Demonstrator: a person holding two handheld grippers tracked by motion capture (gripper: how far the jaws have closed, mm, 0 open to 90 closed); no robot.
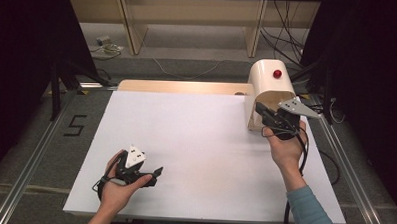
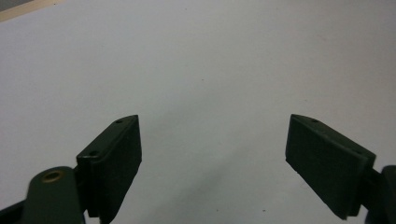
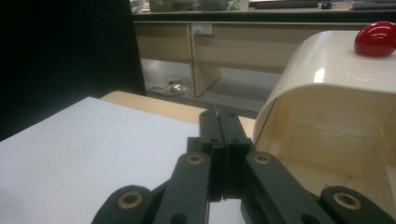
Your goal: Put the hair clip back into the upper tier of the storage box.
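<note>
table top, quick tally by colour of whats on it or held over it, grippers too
black grippers: 2, the left gripper open above the white board, the right gripper shut at the box mouth
cream arched box: 1
red knob on the box: 1
total: 4

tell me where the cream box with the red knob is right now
In the high view the cream box stands at the far right edge of the white table, directly beyond the shut right gripper, which points at its open front.

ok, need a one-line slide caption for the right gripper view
Right hand-held gripper, jaws shut and empty, beside the open front of a cream arched box with a red knob.
</note>
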